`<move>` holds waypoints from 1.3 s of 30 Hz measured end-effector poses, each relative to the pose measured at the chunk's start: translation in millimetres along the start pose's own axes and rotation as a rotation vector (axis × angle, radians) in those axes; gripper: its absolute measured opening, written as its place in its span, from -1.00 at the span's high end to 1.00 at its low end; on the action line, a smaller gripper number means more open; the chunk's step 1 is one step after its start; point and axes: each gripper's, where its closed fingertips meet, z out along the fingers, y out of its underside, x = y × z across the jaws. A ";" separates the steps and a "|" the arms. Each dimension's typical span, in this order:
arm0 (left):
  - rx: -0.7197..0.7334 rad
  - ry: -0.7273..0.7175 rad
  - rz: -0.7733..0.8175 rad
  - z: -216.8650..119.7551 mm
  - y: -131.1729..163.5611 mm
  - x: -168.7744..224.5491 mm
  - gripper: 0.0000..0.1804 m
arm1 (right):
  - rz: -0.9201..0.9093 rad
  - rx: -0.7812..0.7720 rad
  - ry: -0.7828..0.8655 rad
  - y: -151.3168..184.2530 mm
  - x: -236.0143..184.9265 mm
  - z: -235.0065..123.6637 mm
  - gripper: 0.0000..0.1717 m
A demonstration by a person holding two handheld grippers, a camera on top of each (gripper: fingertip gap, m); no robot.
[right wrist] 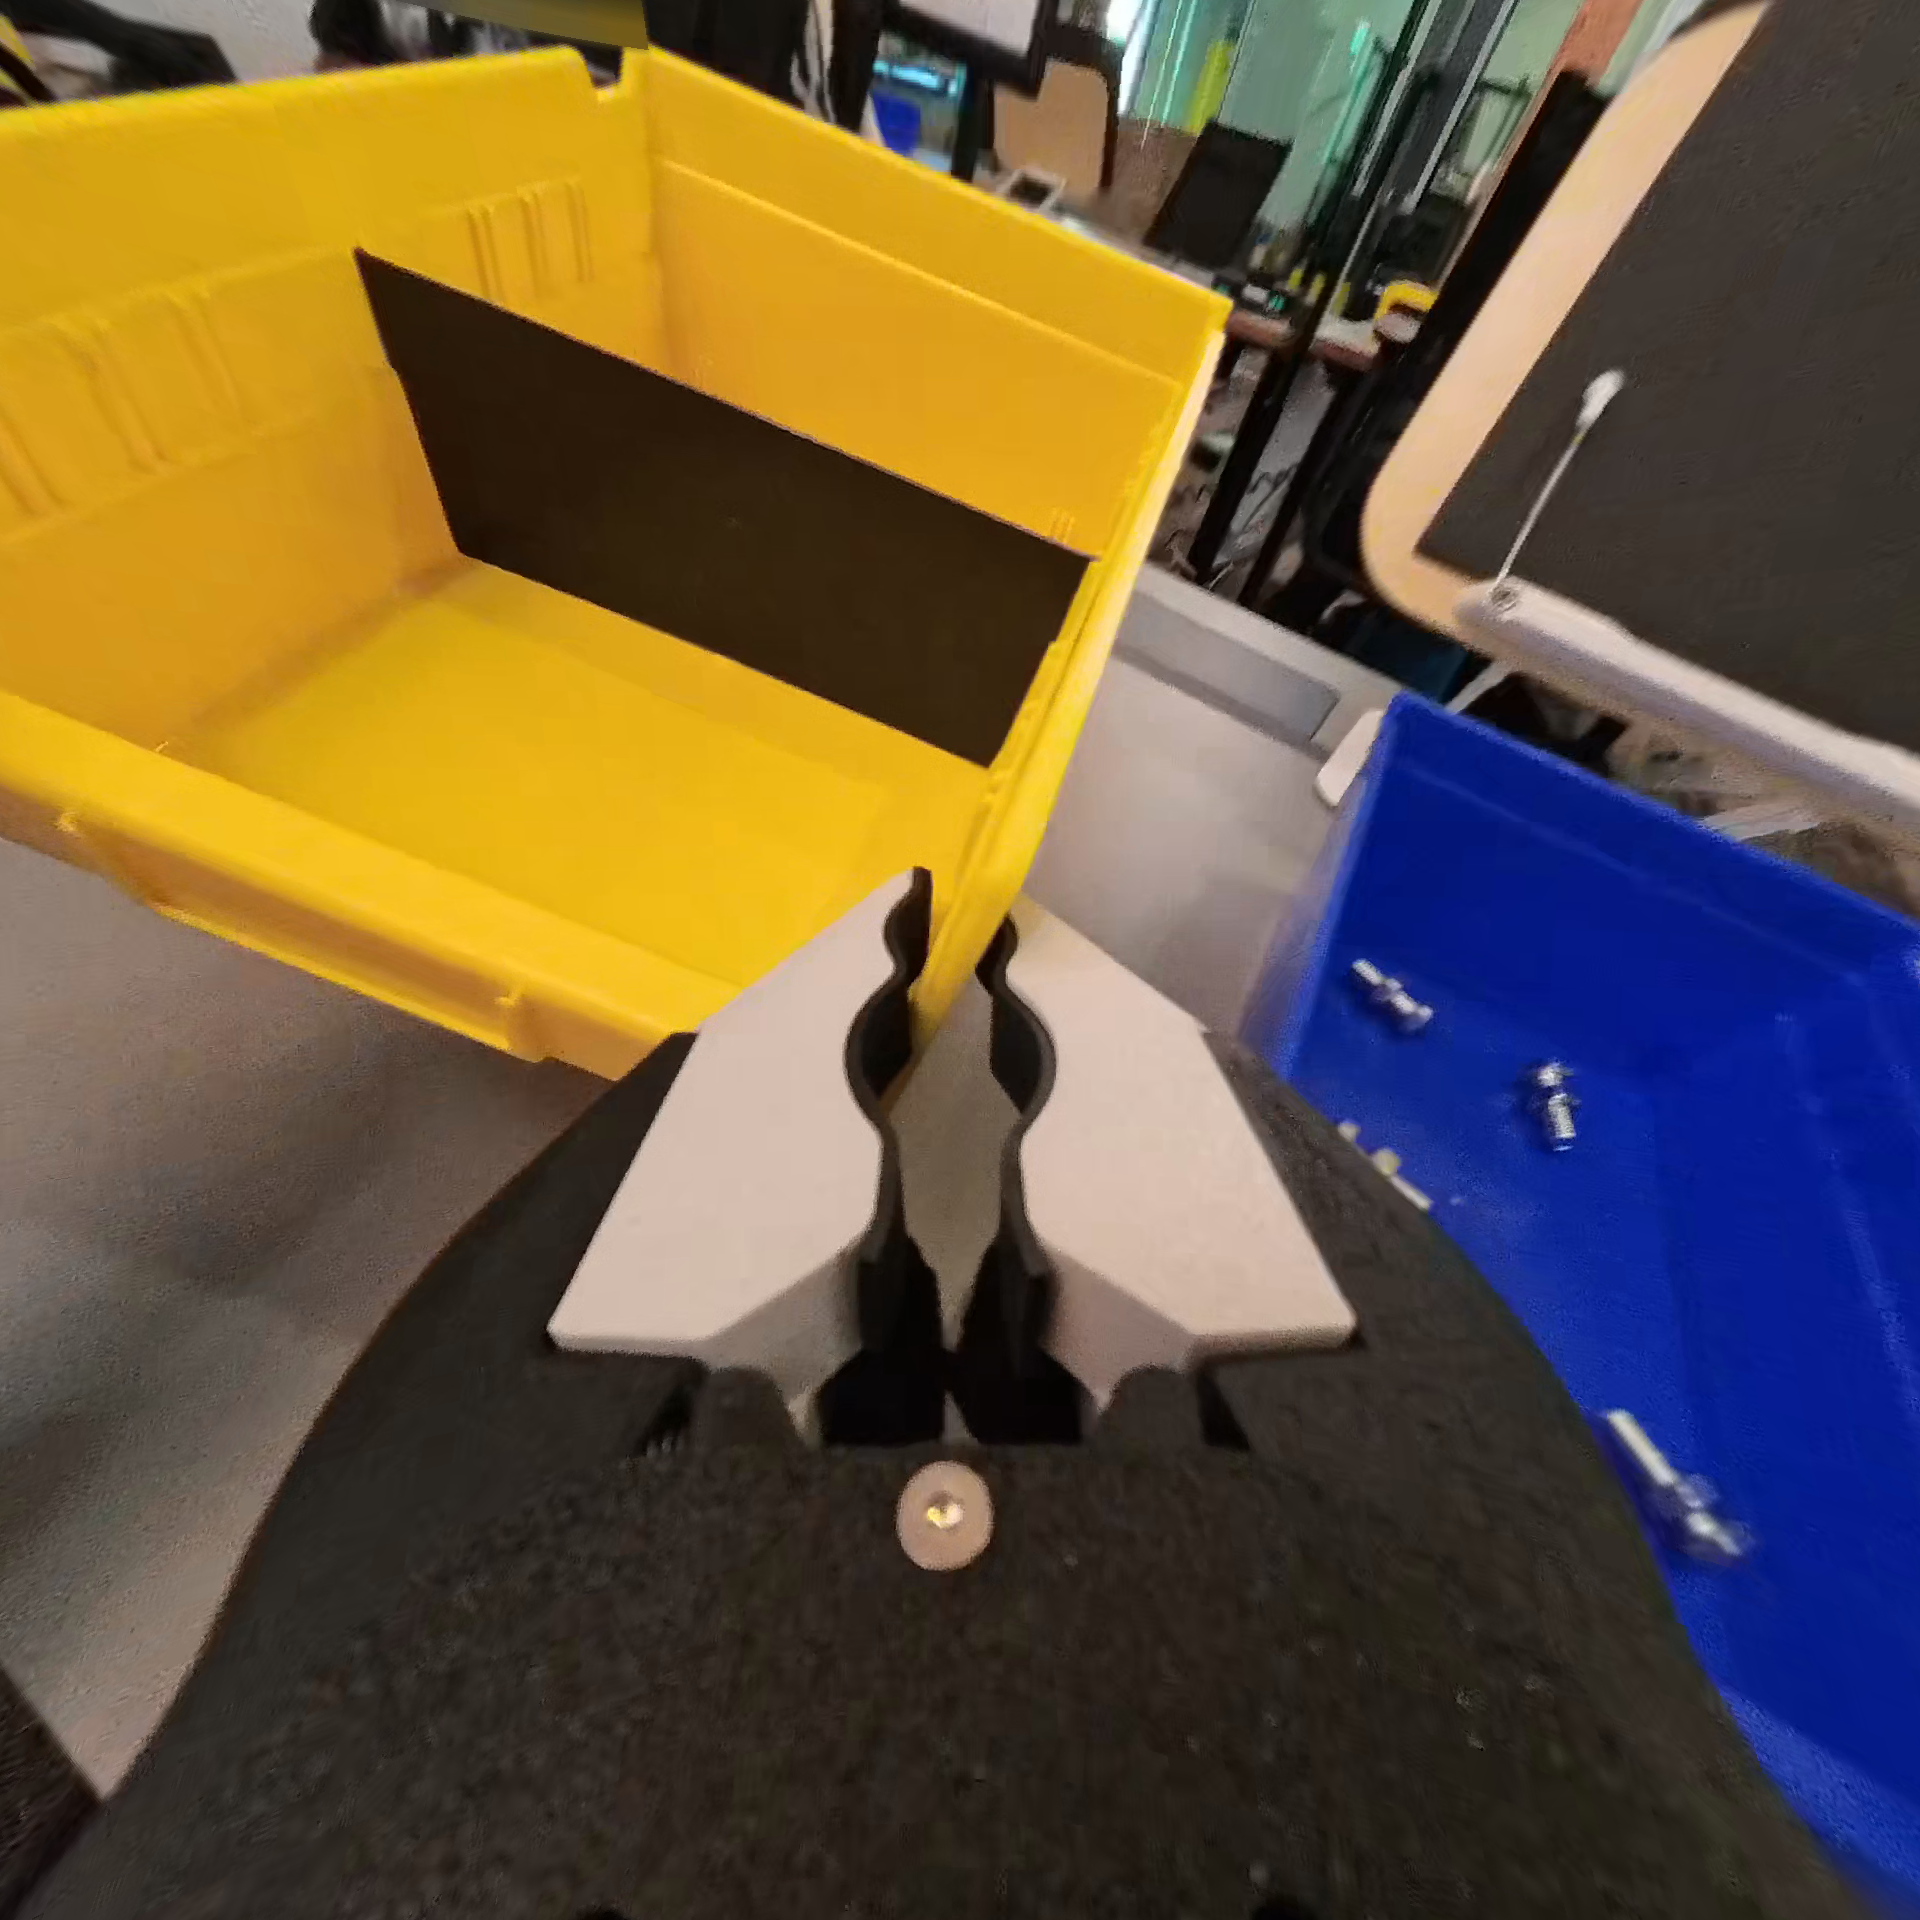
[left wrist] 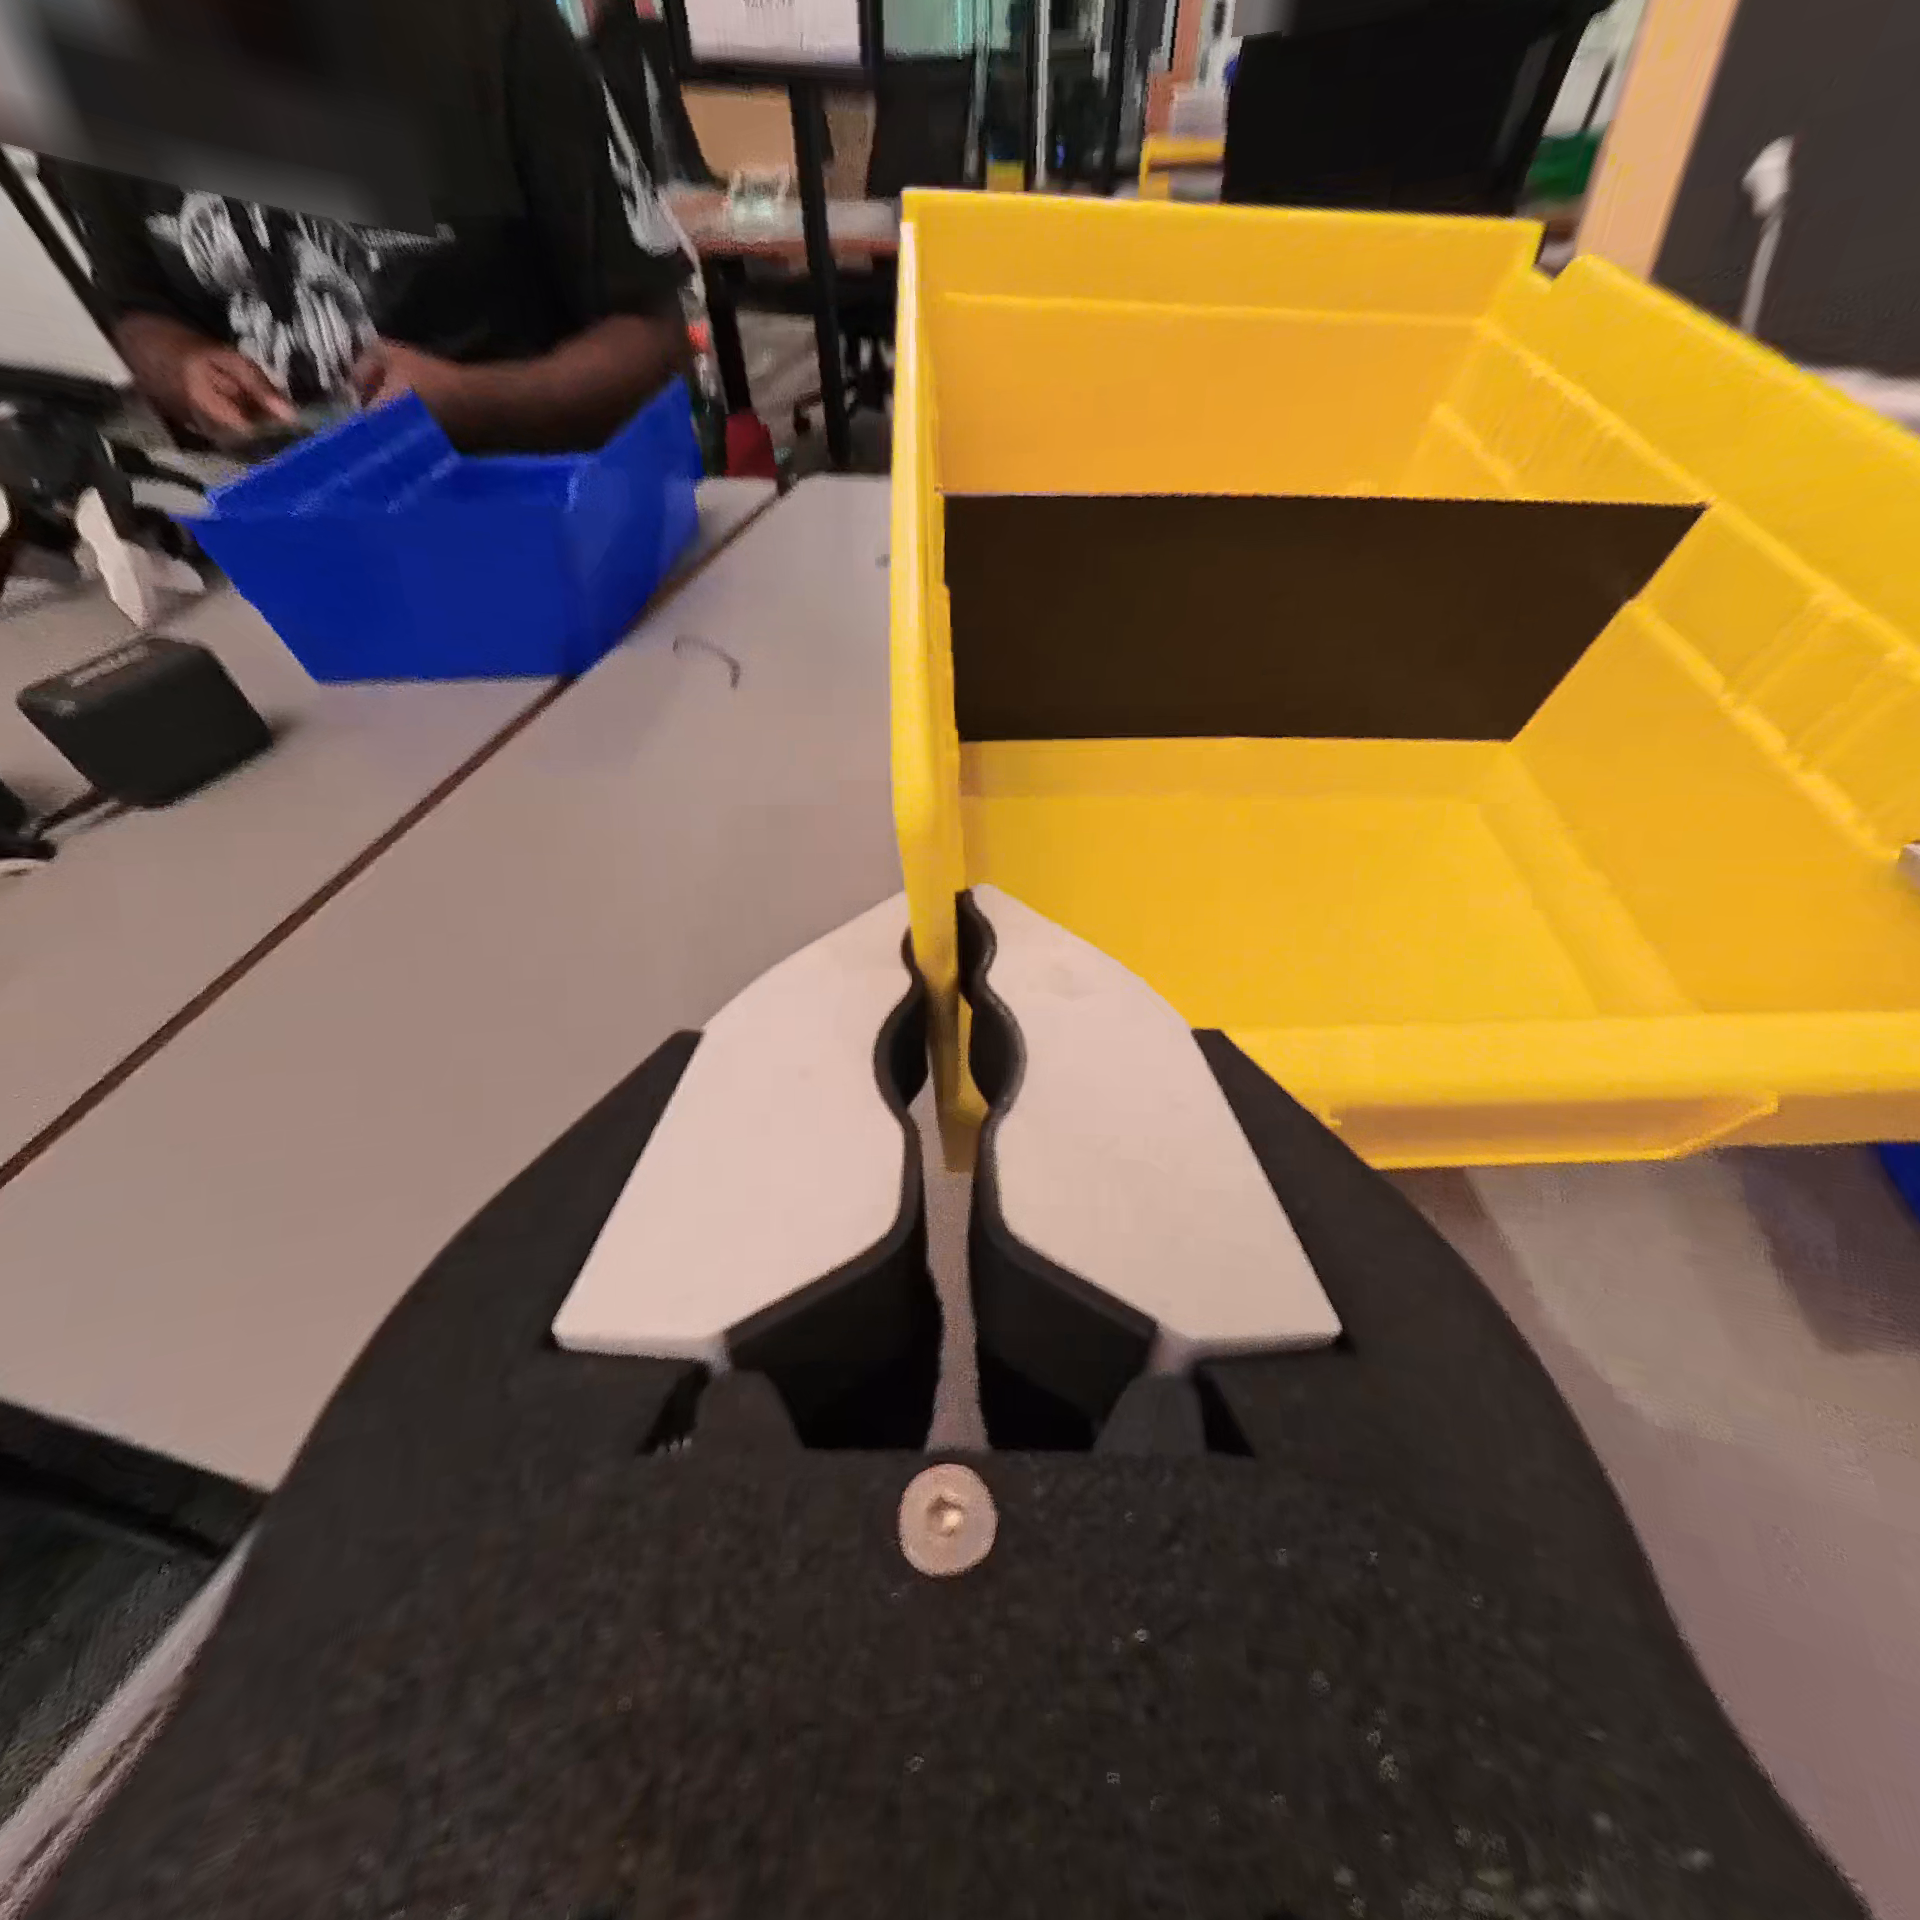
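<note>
- grey worktable under me, cluttered workshop behind, a person across the way busy at a blue bin.
- my left gripper is clamped on the left side wall of the yellow bin, pads pressed on both faces near the front corner.
- my right gripper pinches the opposite side wall of that bin, wall running at a slant between the fingers.
- black divider stands across the bin's middle; front compartment looks bare.
- second blue bin just beside my right, small metal fittings inside.
- risk as i see it: thin smooth walls, the slanted right pinch could slide off, tipping the bin or knocking that blue one.
</note>
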 end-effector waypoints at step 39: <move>-0.227 0.981 0.547 -72.1 63.3 561.9 0.64 | 0.572 -0.235 0.562 236.2 493.0 -230.1 0.86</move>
